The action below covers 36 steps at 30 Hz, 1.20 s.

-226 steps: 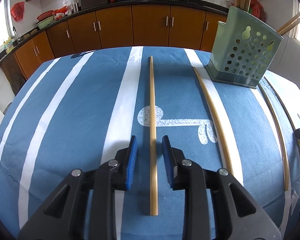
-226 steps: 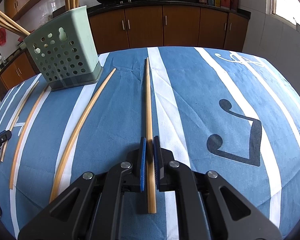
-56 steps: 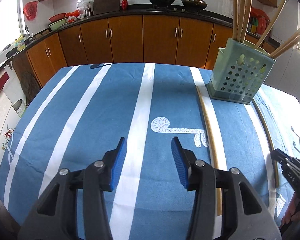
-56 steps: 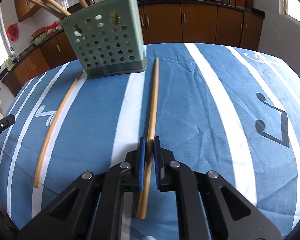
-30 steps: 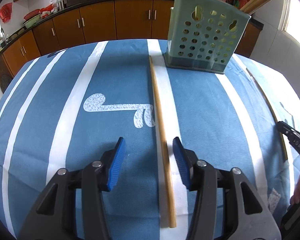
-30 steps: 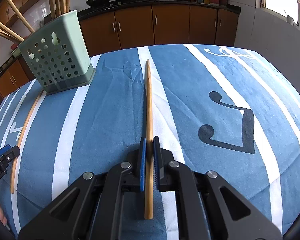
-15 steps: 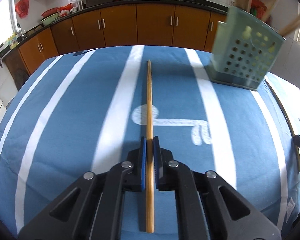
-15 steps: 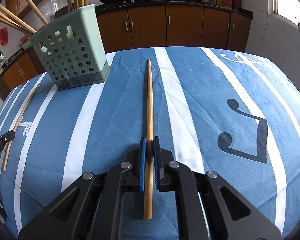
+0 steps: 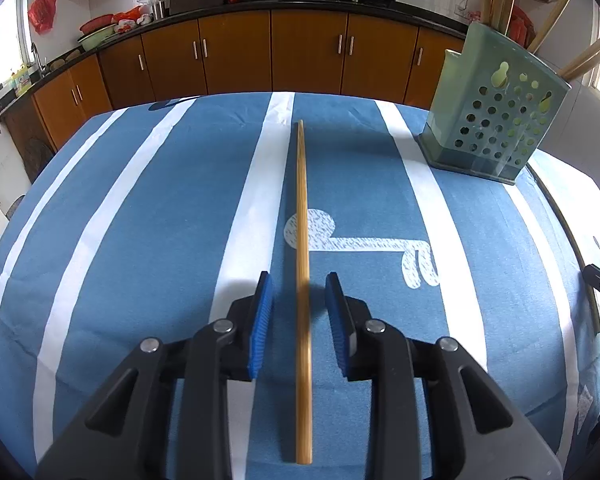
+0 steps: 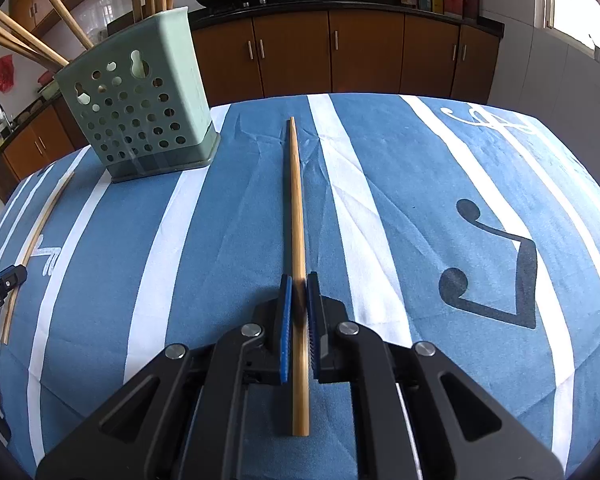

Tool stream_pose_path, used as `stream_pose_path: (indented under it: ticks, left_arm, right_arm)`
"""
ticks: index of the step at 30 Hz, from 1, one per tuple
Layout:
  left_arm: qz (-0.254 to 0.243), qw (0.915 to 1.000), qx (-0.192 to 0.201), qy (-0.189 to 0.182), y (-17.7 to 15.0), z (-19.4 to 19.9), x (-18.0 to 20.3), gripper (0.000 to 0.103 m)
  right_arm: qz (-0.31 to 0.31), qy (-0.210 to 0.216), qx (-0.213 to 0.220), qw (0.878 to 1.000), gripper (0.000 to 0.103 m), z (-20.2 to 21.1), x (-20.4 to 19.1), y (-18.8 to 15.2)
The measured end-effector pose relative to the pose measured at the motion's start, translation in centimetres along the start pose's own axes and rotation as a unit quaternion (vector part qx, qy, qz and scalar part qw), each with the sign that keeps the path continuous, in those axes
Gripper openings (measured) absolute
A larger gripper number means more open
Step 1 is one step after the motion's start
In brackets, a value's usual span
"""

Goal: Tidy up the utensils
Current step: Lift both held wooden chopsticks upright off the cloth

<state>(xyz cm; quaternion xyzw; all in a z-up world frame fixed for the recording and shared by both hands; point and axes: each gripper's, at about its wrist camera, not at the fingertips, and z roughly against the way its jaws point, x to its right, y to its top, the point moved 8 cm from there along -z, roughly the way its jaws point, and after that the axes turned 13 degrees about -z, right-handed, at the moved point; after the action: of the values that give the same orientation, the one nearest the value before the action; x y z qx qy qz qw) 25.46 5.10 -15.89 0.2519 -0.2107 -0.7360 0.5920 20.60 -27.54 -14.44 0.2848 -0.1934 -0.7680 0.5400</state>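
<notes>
A: The chopstick [image 9: 302, 240]?
B: Smooth, faintly shiny bamboo-like wood.
A: At two o'clock, the holder [image 9: 496, 120]?
B: Matt green perforated plastic.
A: The tablecloth [image 9: 160, 220]?
B: Soft matt woven cloth; gripper pads [image 9: 260, 320] ribbed blue rubber.

Left gripper [image 9: 299, 294] jaws opening; right gripper [image 10: 299, 294] clamped.
</notes>
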Motion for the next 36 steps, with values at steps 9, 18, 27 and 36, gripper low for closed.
stream_pose_path:
  ticks: [9, 18, 27, 36]
  left_arm:
    - [0.000, 1.0000, 0.000, 0.001, 0.0, 0.0, 0.2, 0.029]
    - [-0.002, 1.0000, -0.001, 0.002, -0.1, 0.1, 0.2, 0.028]
    - [-0.023, 0.9997, -0.001, 0.001, -1.8, 1.6, 1.0, 0.019]
    - [-0.029, 0.9996, -0.002, 0.005, -1.9, 1.6, 1.1, 0.008]
  right_arm:
    - [0.000, 0.000, 0.000, 1.000, 0.009, 0.0, 0.0, 0.0]
    - [0.000, -0.001, 0.000, 1.000, 0.009, 0.3, 0.1, -0.3]
    - [0.001, 0.005, -0.003, 1.000, 0.009, 1.0, 0.3, -1.3]
    - [-0.005, 0.012, -0.004, 1.000, 0.008, 1.1, 0.4, -1.2]
